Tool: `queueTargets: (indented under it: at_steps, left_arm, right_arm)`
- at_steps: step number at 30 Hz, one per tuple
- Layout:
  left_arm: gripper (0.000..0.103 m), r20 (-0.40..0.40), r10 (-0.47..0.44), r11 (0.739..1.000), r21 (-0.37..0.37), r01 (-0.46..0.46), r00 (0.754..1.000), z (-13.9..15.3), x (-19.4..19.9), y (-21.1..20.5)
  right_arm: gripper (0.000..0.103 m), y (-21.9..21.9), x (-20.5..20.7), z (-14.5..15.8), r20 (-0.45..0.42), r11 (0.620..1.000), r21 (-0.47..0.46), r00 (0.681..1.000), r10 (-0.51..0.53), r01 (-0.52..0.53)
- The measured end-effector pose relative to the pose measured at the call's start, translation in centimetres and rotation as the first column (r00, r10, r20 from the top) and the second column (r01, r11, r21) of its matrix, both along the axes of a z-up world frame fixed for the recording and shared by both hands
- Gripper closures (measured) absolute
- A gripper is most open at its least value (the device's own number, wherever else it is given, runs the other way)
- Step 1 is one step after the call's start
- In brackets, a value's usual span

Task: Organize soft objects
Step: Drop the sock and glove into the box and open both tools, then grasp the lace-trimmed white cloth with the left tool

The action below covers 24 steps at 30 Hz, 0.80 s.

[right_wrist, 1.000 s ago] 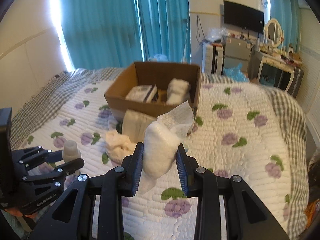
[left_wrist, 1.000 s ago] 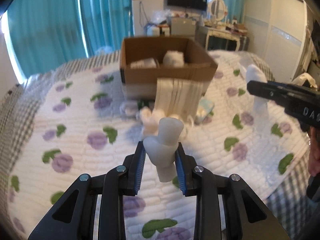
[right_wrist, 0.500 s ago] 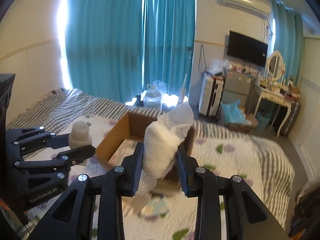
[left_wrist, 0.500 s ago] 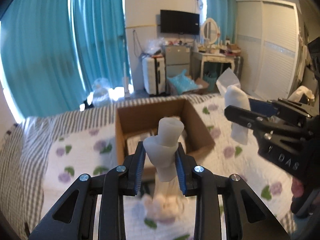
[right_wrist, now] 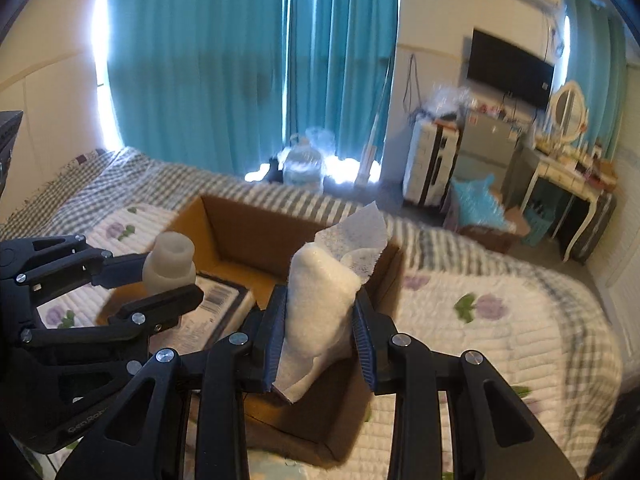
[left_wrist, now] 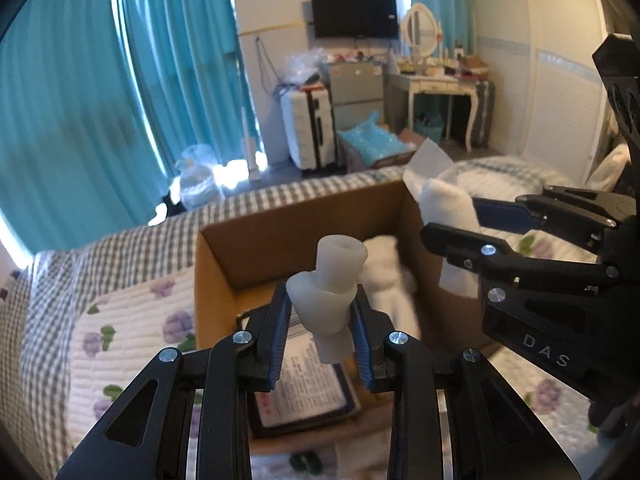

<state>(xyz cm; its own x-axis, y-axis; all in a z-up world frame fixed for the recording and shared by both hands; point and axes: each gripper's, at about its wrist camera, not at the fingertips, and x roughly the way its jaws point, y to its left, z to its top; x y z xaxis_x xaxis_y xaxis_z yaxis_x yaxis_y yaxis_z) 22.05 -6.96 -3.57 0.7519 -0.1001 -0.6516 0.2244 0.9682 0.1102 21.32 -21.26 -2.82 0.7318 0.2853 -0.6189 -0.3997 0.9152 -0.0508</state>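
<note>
Holding one item apiece, both grippers hang over the cardboard box [left_wrist: 256,248], which sits on the flowered quilt [right_wrist: 500,320]. Left gripper [left_wrist: 320,320] is pinching a whitish foam piece [left_wrist: 330,300], a stubby two-knob shape w/ a hollow top, caught at its wider lower knob, above the box's near half. Right gripper [right_wrist: 320,322] is pinching a white wipe pack [right_wrist: 320,296] w/ a loose sheet flapping from its top, above the box's right wall. Handling, as a guess: foam piece looks v. light and squashy, matte so not slippery; the pads dent it little, so the waist between the knobs or the lower knob is a fair hold, and a firm squeeze would prob. just deform it, not break it. Wipe pack looks soft, plump, light; film may be a bit slick, so grip mid-body across the fat part as now, not by the loose sheet, which would likely tear or pull out. Neither seems fragile; a short drop into the box should do no harm. Count: 2 grippers, 1 foam piece, 1 wipe pack held. Inside the box: 1 flat printed packet [left_wrist: 308,384] at the near-left floor, 1 fluffy white bundle [left_wrist: 388,280] toward the back right. More may lie under these, can't tell. 1 box only.
</note>
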Motion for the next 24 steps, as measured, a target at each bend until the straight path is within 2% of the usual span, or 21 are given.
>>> queueTargets:
  at_steps: [1,4,5,6,7,8,9,10,11,13,16,21,24]
  left_arm:
    - [0.069,-0.006,-0.005,1.0,0.0,0.005,1.0,-0.5,0.2,0.0]
    - [0.068,-0.036,-0.004,1.0,0.0,0.004,0.999,-1.5,0.7,0.2]
    - [0.067,-0.046,0.004,1.0,0.003,-0.004,0.999,-1.7,0.8,0.3]
    - [0.066,-0.058,0.009,1.0,0.003,-0.009,0.998,-1.8,0.9,0.4]
    - [0.062,-0.061,0.019,1.0,0.003,-0.019,0.998,-1.7,0.8,0.4]
    - [0.053,-0.054,0.026,1.0,0.0,-0.026,0.998,-1.5,0.6,0.5]
    - [0.046,-0.047,0.03,1.0,0.0,-0.03,0.998,-1.2,0.4,0.4]
    - [0.031,-0.029,0.039,0.999,0.007,-0.039,0.999,-0.6,0.0,0.4]
    - [0.023,-0.012,0.046,0.999,0.012,-0.046,0.999,-0.1,-0.3,0.4]
    - [0.021,0.044,0.06,0.998,0.018,-0.061,0.997,1.6,-1.7,0.5]
    - [0.02,0.072,0.071,0.997,0.007,-0.072,0.995,4.0,-3.4,1.0]
    - [0.02,0.133,0.082,0.997,-0.017,-0.08,0.988,7.8,-7.3,1.9]
    - [0.01,0.163,0.094,0.995,-0.045,-0.087,0.982,9.6,-9.7,2.8]
  right_arm:
    - [0.072,-0.1,0.3,-0.6,-0.011,1.0,0.008,1.0,0.0,0.0]
    - [0.069,-0.5,0.5,-1.4,-0.02,1.0,0.022,1.0,0.009,-0.009]
    - [0.063,-0.9,0.5,-1.3,-0.014,1.0,0.026,1.0,0.008,-0.008]
    - [0.053,-1.3,0.3,-1.1,-0.008,1.0,0.031,1.0,0.006,-0.006]
    - [0.048,-1.7,0.1,-0.5,0.008,0.999,0.04,1.0,-0.006,0.006]
    - [0.042,-1.9,-0.3,0.0,0.023,0.999,0.05,1.0,-0.018,0.016]
    - [0.039,-1.9,-0.4,0.4,0.031,0.998,0.06,0.999,-0.021,0.019]
    - [0.039,-2.1,-0.7,1.0,0.038,0.997,0.072,0.999,-0.022,0.019]
    - [0.038,-2.2,-0.9,1.4,0.044,0.997,0.074,0.999,-0.029,0.026]
    - [0.036,-2.5,-1.7,2.5,0.063,0.997,0.069,0.997,-0.05,0.046]
    - [0.034,-2.7,-3.8,4.6,0.088,0.996,0.07,0.994,-0.062,0.056]
    - [0.017,-3.2,-8.4,8.2,0.137,0.996,0.054,0.988,-0.076,0.069]
    - [0.007,-3.3,-11.3,10.4,0.169,0.996,0.047,0.982,-0.08,0.073]
